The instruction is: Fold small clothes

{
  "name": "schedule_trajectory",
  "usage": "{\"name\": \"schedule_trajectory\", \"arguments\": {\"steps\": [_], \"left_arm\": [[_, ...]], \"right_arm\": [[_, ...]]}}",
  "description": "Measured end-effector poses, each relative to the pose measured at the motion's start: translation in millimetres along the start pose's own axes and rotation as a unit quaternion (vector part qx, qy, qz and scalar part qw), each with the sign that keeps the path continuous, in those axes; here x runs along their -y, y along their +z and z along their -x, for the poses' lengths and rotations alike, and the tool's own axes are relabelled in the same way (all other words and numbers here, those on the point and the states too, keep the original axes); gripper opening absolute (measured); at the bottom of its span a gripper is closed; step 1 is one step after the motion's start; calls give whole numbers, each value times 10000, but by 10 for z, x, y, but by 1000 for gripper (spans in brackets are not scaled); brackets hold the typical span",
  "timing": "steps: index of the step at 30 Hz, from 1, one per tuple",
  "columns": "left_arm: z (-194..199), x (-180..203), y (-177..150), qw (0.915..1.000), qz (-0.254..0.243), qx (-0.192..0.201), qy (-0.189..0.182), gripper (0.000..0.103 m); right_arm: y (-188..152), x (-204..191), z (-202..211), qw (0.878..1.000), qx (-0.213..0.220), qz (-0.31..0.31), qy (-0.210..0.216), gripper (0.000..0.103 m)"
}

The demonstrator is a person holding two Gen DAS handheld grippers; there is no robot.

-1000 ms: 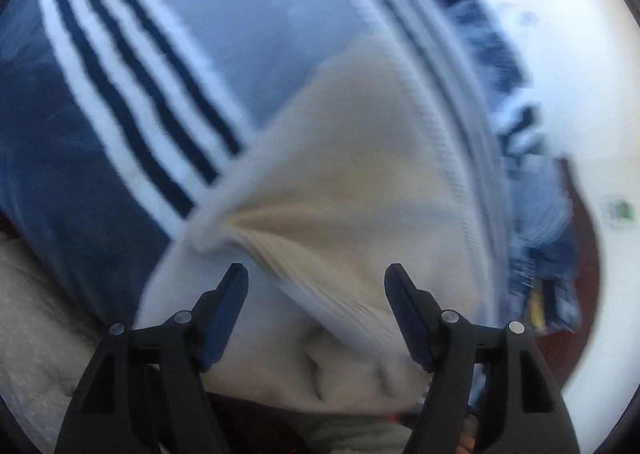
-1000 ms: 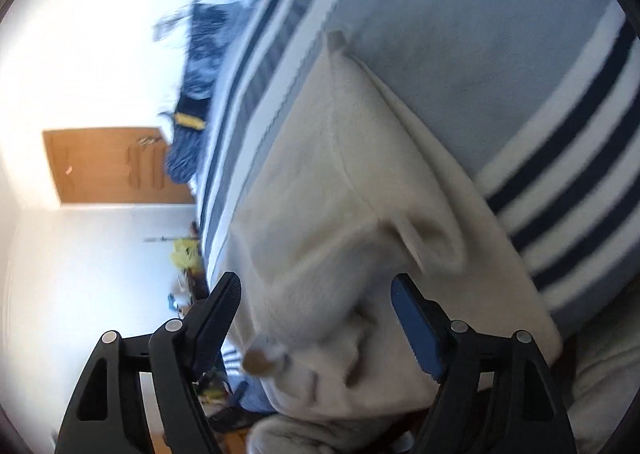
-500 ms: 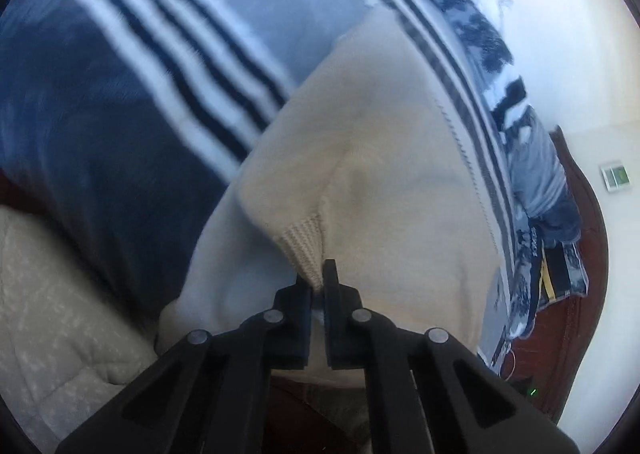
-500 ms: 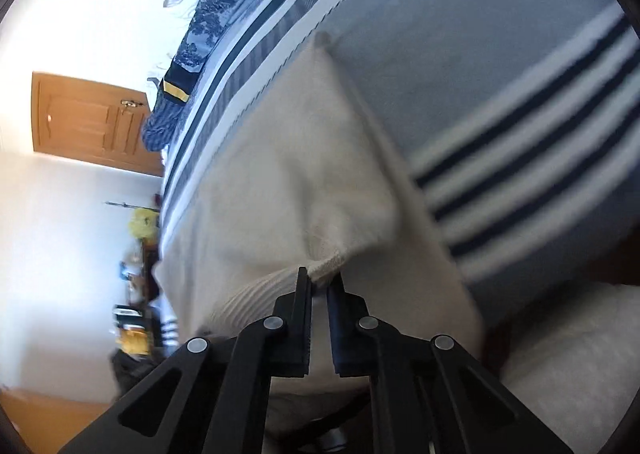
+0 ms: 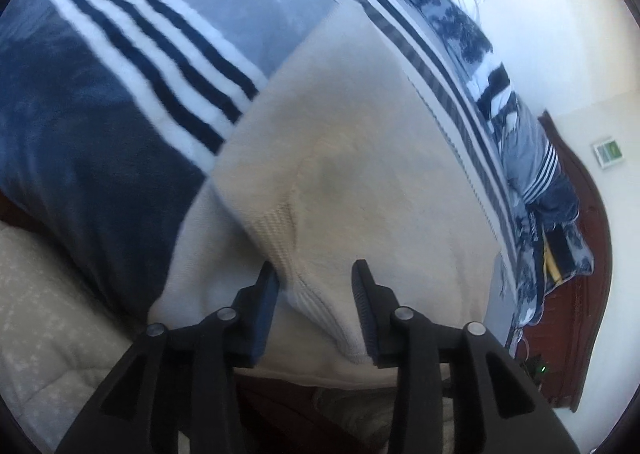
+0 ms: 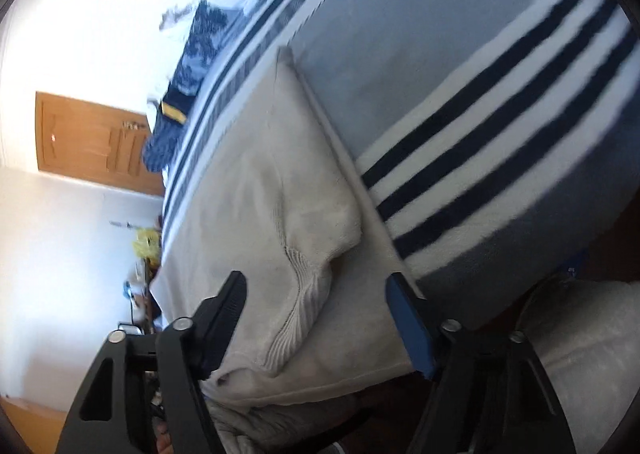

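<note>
Spread across the striped blanket [image 5: 132, 66], the cream sweater [image 5: 360, 158] is lying with its ribbed cuffs folded inward, and the left gripper [image 5: 316, 294] and right gripper [image 6: 316, 294] have just been opening, releasing them; both should be withdrawing without snagging fabric.

Left gripper [image 5: 316, 274]: black triangular-cutout arms, silver rivets at the joints, blue-faced pads with ridged edges; right gripper [image 6: 316, 286]: the same black frame, silver rivets, blue pad faces.
</note>
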State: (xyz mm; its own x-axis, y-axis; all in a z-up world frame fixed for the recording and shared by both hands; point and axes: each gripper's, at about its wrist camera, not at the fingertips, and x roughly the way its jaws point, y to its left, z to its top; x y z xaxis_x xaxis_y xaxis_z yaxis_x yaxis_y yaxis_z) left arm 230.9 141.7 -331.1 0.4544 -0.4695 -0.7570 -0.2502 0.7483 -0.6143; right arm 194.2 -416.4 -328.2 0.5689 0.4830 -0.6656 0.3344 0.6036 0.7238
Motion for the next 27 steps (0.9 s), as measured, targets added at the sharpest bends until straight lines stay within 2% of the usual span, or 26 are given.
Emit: {"name": "schedule_trajectory", "arguments": {"steps": [3,4,5,6,10,13,15,16,18,20,23,27], "left_arm": [[-152,51,75,9997,34,-80,226,34],[-179,40,92,9996,104,-110,243,16],[-178,23,96,9995,150,-122,252,4],[-127,16,90,9996,170,-94,195,4],[289,82,15,9993,28,193,-319,4],[426,18,-79,9996,-165,166,-182,4],[291,-67,-173,9992,-334,-12,203,4],[172,-126,-219,9988,-312,-169,352,4],[18,-199,-265,9982,-115,-405,430,4],[32,-124,-277,9979,-199,-366,495,4],[127,-55,-283,9978,-363,-241,509,4],[36,-107,-301,9955,-359,-456,754,4]], "right_arm": [[16,-31,-93,9986,-109,378,-359,43],[16,-63,-132,9976,-116,487,-469,31],[16,-89,-160,9968,-114,564,-546,23],[19,-99,-179,9965,-121,601,-564,7],[-18,-206,47,9969,135,720,-293,4],[-190,-279,437,9951,370,914,-80,4],[-341,-237,531,9935,309,1057,-276,4],[-409,-184,470,9929,127,1082,-479,4],[-447,-119,311,9909,-147,1059,-813,4],[-436,-94,191,9861,-267,1141,-1178,4],[-474,-147,257,9835,-228,1254,-1284,4],[-507,-136,199,9801,-284,1290,-1479,4]]}}
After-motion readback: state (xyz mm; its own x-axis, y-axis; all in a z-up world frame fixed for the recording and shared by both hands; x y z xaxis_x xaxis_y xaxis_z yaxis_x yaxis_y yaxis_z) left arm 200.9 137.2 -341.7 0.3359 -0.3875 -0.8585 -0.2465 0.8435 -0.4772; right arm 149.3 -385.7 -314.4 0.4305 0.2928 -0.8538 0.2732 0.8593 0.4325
